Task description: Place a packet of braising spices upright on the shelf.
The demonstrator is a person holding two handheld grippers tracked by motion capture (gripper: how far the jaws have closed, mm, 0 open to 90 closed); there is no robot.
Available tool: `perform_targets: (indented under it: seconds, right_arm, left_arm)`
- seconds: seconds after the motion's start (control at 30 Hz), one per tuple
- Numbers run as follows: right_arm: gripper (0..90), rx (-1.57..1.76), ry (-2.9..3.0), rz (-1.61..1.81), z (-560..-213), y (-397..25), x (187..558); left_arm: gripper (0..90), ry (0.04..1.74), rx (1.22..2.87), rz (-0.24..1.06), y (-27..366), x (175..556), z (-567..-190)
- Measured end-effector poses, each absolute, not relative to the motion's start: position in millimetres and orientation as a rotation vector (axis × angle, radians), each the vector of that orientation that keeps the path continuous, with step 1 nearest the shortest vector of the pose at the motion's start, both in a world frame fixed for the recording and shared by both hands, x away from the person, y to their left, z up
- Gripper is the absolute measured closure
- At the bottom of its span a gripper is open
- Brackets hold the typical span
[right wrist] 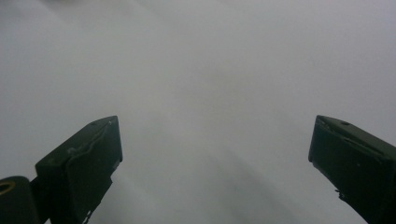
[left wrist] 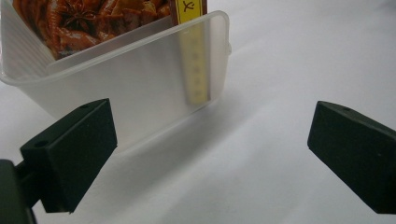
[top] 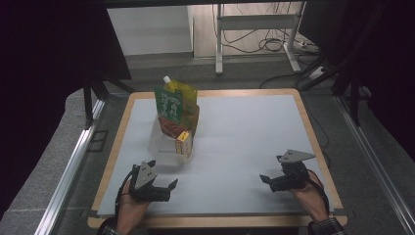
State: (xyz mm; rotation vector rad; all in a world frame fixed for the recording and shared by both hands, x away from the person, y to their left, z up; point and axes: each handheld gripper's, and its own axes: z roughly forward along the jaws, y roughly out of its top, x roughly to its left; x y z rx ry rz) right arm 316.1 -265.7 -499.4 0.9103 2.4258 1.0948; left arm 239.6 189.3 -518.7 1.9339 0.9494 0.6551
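Just ahead of left tongs (left wrist: 210, 154) — tub (left wrist: 140, 88)

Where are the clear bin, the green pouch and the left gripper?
clear bin (left wrist: 140, 93): left gripper view, its front wall.
green pouch (top: 169, 104): high view, its printed front.
left gripper (top: 163, 176): high view, between its fingertips.
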Motion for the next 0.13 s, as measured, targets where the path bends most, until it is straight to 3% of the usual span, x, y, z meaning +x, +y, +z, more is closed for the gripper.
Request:
perform_targets:
  seconds: [0.13]
  right_arm:
    - [2.7,0.916,2.429,1.095,-500.5,-266.0,317.4]
  left_arm:
    - [0.8,0.95,1.931,0.659,189.3,240.0,-518.4]
